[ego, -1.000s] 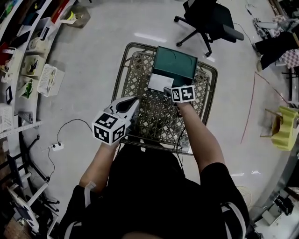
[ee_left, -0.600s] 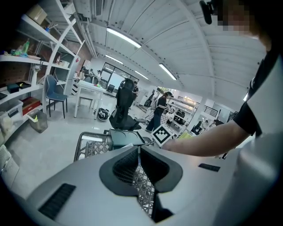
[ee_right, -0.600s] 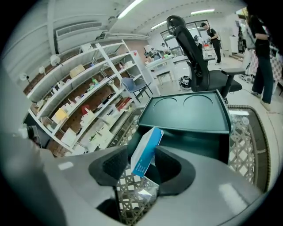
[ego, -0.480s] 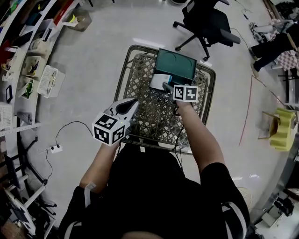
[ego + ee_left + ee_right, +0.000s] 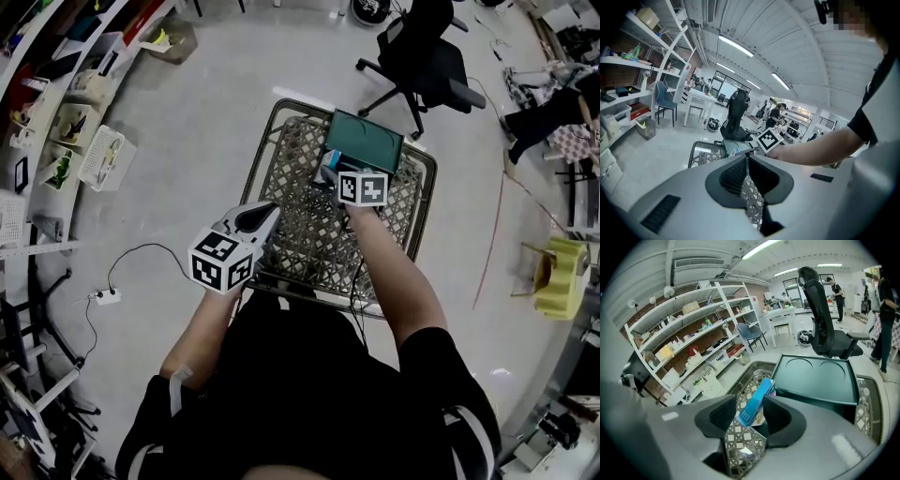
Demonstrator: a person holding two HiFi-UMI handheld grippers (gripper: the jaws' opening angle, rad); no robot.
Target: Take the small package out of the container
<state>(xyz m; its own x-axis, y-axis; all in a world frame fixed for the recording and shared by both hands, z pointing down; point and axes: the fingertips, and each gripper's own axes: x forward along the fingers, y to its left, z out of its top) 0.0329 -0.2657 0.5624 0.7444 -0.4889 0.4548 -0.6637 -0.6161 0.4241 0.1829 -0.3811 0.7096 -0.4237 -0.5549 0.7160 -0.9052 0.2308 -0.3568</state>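
– Shelves (image 5: 56, 112) full of bins down the left, bare grey floor (image 5: 187, 141), usual lab clutter. So what's the person's left gripper (image 5: 746, 158) for? Its jaws are pressed together on nothing, and it hangs near the left rim of the container (image 5: 314, 239).

– Nothing much, and that's fine. It's best kept off the weave, or at most used to steady the rim if the basket wobbles. All the work is further right. The right gripper (image 5: 749, 398) has just been closing its jaws. The small package (image 5: 758, 404), the blue box, sits between them. It looks pinched low down and leans to the right. It seems to be off the woven bottom but not yet clear of the container.

– Leaning like that, won't it swing?

– That's the worry. With a hold near one end only, the box could pivot or slip. The squeeze needs to be firm and the lift slow and straight up until the box is over the rim, then out sideways. The green tray (image 5: 820, 376) also lies just beside the package on its right, so drifting that way could clip its edge. The office chair (image 5: 427, 56) beyond is well apart, so no problem there.
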